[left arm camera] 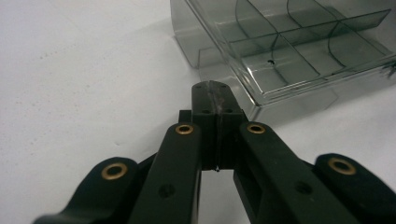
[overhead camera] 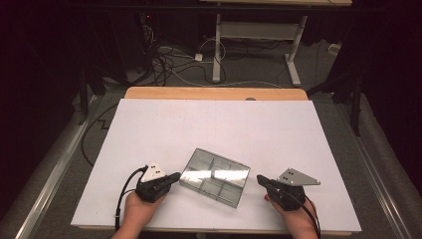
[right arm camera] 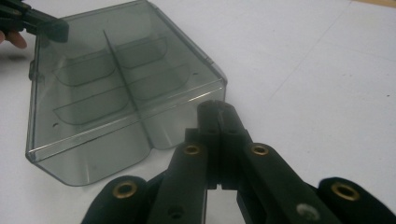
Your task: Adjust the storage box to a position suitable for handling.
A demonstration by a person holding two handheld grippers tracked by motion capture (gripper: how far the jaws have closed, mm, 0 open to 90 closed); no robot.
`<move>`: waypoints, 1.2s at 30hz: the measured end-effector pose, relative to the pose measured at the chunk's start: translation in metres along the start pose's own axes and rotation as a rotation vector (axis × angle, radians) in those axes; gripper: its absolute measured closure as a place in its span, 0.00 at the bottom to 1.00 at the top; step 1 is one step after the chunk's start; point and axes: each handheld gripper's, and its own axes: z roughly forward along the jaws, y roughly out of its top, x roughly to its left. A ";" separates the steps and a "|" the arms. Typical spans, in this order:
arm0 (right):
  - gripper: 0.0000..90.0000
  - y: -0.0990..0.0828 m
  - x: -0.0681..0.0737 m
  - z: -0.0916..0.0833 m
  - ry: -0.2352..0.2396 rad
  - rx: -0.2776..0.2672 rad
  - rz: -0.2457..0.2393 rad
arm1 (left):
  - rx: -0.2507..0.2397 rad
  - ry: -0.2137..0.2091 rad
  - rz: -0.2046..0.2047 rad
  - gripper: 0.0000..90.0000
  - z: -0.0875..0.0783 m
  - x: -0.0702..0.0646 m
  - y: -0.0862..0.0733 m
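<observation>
Presently catalogued: clear smoky plastic compartment box [overhead camera: 214, 176], lid closed, unhandled; left gripper [overhead camera: 175, 177] and right gripper [overhead camera: 260, 179] flanking it, jaws fully closed, empty. Grasping outstanding.

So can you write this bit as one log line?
left gripper: shut, beside box | right gripper: shut, beside box | clear divided box: closed, on white table

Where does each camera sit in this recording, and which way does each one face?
High view: above the person's side, looking forward and down on the white table; both hands, left gripper and right gripper flank the clear compartment box.
Left gripper view: rides the left gripper, jaws shut, facing the box.
Right gripper view: rides the right gripper, jaws shut, facing the box.
All share the box.
</observation>
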 end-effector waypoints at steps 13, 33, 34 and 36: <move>1.00 0.002 0.001 0.006 -0.032 0.020 -0.020 | 0.036 0.000 0.027 0.98 0.001 -0.011 -0.001; 1.00 -0.002 -0.016 0.016 -0.065 0.051 -0.002 | 0.096 -0.120 0.183 0.98 0.002 -0.056 -0.007; 1.00 -0.002 -0.016 0.016 -0.066 0.052 0.001 | 0.093 -0.123 0.184 0.97 0.001 -0.057 -0.007; 1.00 -0.001 -0.018 0.018 -0.065 0.055 0.002 | 0.089 -0.130 0.181 0.97 0.001 -0.057 -0.008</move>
